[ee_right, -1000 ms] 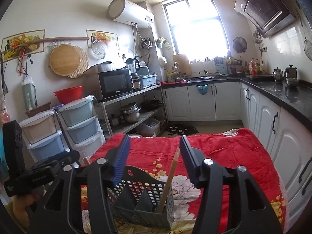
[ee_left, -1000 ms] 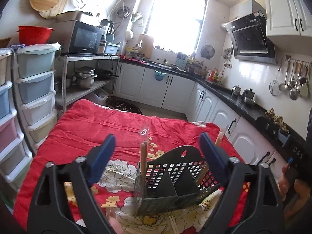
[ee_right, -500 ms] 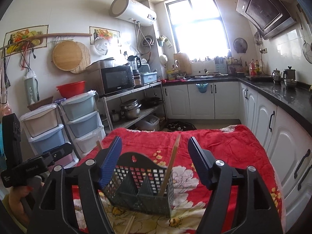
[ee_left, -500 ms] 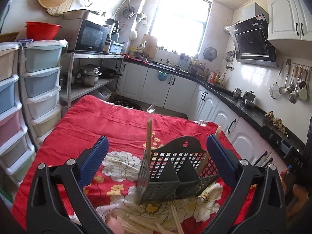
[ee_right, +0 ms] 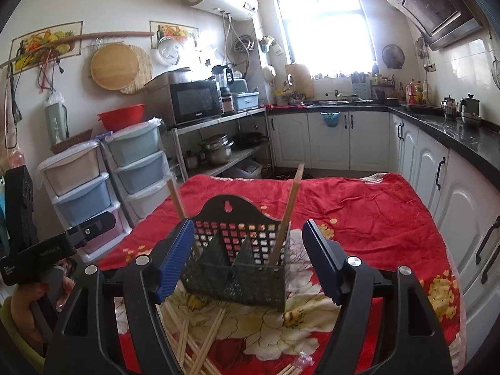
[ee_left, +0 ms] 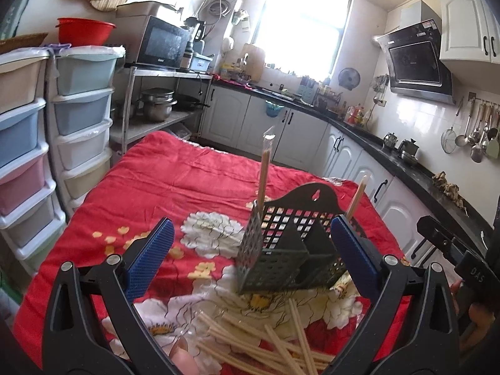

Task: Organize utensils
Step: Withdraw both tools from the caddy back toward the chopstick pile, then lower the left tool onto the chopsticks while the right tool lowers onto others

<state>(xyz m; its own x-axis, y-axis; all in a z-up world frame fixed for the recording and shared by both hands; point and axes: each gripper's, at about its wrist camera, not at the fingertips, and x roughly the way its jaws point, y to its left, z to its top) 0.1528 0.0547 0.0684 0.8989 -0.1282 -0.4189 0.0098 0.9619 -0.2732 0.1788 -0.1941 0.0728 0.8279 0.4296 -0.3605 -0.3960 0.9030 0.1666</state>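
A dark green slotted utensil caddy [ee_left: 290, 247] stands on the red flowered cloth [ee_left: 175, 184]; it also shows in the right wrist view [ee_right: 237, 259]. A wrapped chopstick [ee_left: 264, 178] stands in its left end and another [ee_left: 356, 197] at its right end; the right wrist view shows them too [ee_right: 289, 215] [ee_right: 176, 200]. Several loose chopsticks [ee_left: 265, 343] lie on the cloth in front of the caddy, also in the right wrist view [ee_right: 193, 340]. My left gripper [ee_left: 250, 259] is open and empty, just short of the caddy. My right gripper [ee_right: 247, 256] is open and empty, its fingers either side of the caddy.
Pastel drawer towers [ee_left: 37, 143] stand left of the table, with a metal shelf of pots and a microwave [ee_left: 159, 43] behind. White cabinets and a black counter [ee_left: 390, 153] run along the back and right. The other hand-held gripper shows at the left edge [ee_right: 47, 250].
Both grippers have pulled back and up from the caddy, so the loose chopsticks in front of it have come into view. Both stay open. The caddy has not moved.
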